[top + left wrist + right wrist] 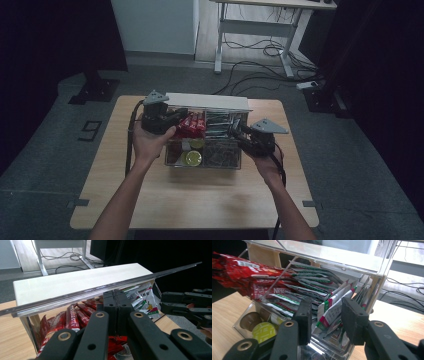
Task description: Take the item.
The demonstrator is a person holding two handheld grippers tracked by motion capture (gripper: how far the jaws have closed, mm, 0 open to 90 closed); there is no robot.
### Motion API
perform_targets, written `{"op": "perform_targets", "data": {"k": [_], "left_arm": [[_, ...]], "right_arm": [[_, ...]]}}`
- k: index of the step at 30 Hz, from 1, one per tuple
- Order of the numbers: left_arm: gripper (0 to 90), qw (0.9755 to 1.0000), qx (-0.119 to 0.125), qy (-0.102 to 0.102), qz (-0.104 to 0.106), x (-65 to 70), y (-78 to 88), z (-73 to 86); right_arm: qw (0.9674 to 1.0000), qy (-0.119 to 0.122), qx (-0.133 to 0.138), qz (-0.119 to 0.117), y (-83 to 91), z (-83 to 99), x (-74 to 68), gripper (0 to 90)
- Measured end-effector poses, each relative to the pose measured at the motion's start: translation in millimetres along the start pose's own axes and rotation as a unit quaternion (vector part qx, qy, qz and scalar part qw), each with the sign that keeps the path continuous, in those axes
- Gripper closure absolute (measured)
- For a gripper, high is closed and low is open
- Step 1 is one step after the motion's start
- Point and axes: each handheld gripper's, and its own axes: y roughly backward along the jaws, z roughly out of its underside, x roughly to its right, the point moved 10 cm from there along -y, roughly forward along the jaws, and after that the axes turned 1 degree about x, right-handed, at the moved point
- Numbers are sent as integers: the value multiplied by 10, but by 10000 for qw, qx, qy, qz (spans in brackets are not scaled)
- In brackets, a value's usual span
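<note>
The left gripper (116, 298) is closed on the clear plastic lid (100, 288). The right gripper (325, 317) has half-open jaws around a white-green paper sachet (332, 312); closing off-centre may crumple it.

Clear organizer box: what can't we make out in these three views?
- Left claw: shut at the clear lid's edge in its own view; the contact is hidden behind its jaws.
- Right claw: white-green sachet between open pads; touching or not is unclear.
- Front right compartment, high view: contents too small and dim to identify.
- Red sachets: left ends cut off, right gripper view.
</note>
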Motion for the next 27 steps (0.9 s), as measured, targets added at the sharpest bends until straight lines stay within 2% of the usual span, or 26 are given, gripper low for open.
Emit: {"op": "perform_targets", "data": {"k": [3, 18, 22, 24, 27], "left_arm": [[888, 10000, 0, -10, -3, 1, 0, 2], [887, 10000, 16, -13, -11, 6, -15, 10], [887, 10000, 6, -20, -12, 5, -19, 13], [887, 10000, 4, -28, -19, 6, -19, 14], [887, 10000, 11, -21, -15, 6, -20, 14]], "right_arm": [[10000, -53, -30, -20, -35, 7, -1, 625], [9999, 49, -157, -18, -99, 29, -65, 637], [9996, 123, -232, 84, -118, 63, -68, 637], [9993, 77, -333, 159, -133, 98, -29, 639], [9991, 82, -395, 153, -150, 125, -23, 644]]}}
